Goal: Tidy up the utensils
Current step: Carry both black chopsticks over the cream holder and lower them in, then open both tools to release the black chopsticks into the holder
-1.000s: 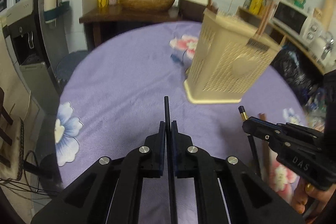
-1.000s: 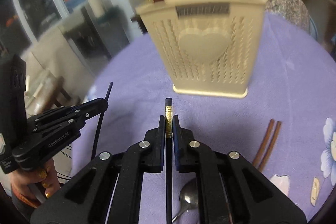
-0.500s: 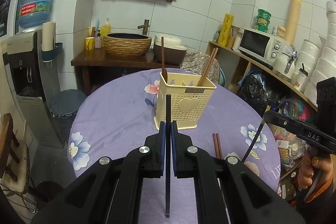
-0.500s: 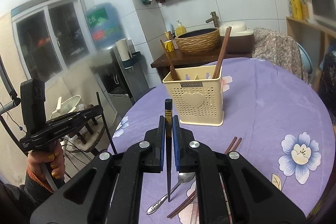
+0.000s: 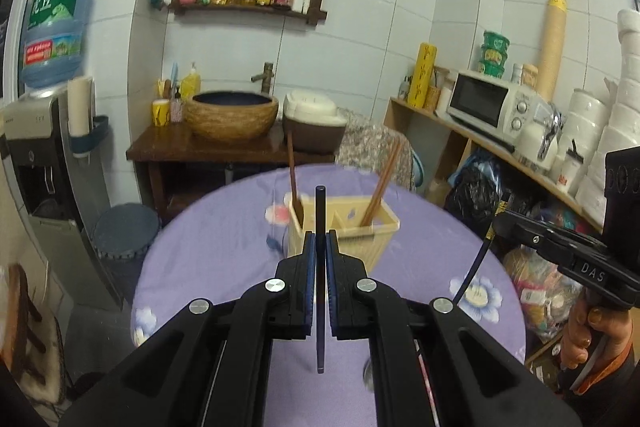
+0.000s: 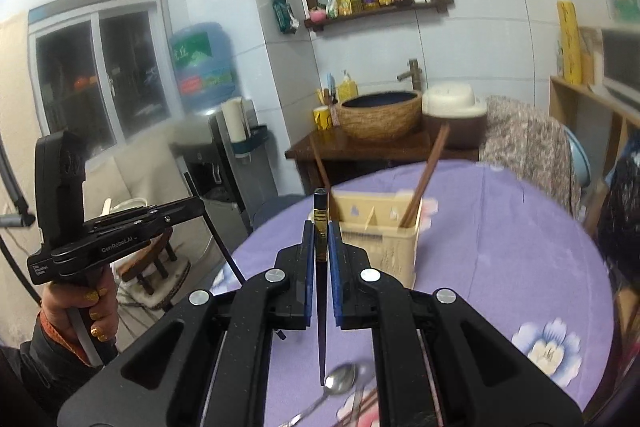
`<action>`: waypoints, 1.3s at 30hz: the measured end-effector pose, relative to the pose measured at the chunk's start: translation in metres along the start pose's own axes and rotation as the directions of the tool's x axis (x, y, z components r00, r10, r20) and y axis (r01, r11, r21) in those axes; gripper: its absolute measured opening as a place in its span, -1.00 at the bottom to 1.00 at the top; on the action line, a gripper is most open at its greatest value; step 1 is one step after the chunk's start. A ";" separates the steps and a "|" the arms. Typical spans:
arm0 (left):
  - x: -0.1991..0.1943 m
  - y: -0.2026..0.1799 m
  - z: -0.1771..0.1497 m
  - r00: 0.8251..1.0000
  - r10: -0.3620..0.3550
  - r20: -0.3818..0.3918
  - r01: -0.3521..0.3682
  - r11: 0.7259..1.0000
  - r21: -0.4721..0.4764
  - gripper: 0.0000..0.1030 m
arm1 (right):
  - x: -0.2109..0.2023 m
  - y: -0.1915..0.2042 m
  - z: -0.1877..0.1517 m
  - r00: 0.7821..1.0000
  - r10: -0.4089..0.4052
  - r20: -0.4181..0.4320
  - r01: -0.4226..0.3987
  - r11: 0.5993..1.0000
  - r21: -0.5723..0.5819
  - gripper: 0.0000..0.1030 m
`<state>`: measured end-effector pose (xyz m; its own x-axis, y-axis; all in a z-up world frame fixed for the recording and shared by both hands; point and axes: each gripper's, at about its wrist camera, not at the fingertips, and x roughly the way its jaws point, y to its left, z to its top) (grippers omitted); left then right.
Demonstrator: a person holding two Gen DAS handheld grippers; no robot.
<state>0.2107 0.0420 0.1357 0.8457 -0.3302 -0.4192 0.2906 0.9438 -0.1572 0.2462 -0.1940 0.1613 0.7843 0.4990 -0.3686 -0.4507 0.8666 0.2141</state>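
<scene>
Both tools raised off worktop since a second ago | left tool (image 5: pixel 319 255) clenched on black chopstick (image 5: pixel 320 211) | right tool (image 6: pixel 320 247) gripping gold-banded chopstick (image 6: pixel 320 215) | holder (image 6: pixel 376 227) near far edge, ahead | spoon (image 6: pixel 340 385) at near edge | drop-in likely next

black chopsticks (image 5: pixel 320 291) (image 6: pixel 321 291): upright, clamped | beige holder (image 5: pixel 344 227): brown chopsticks (image 5: pixel 378 195) inside
</scene>
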 end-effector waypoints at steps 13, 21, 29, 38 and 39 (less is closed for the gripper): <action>0.047 -0.003 0.117 0.977 0.104 0.185 -0.087 0.991 -0.100 -0.88 | 0.037 -0.023 0.123 0.957 -0.194 0.214 0.197 0.980 0.005 -0.85; 0.108 0.008 0.058 0.994 0.107 0.034 -0.102 0.987 -0.125 -0.88 | 0.104 -0.059 0.062 0.969 -0.235 0.072 0.231 0.971 0.059 -0.85; 0.135 0.016 0.019 0.992 0.108 -0.057 -0.115 0.984 -0.138 -0.86 | 0.118 -0.079 0.031 0.968 -0.250 0.035 0.245 0.964 0.105 -0.84; 0.104 0.014 0.003 0.993 0.120 -0.006 -0.120 0.984 -0.133 0.39 | 0.097 -0.080 0.018 0.960 -0.270 0.069 0.262 0.960 0.101 0.28; 0.098 0.016 -0.002 0.994 0.111 -0.008 -0.111 0.984 -0.142 0.49 | 0.094 -0.080 0.014 0.961 -0.268 0.064 0.261 0.960 0.102 0.29</action>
<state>0.2973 0.0247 0.0900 0.8693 -0.2233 -0.4409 0.1283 0.9635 -0.2350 0.3615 -0.2162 0.1222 0.9019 0.2471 -0.3542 -0.1843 0.9620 0.2016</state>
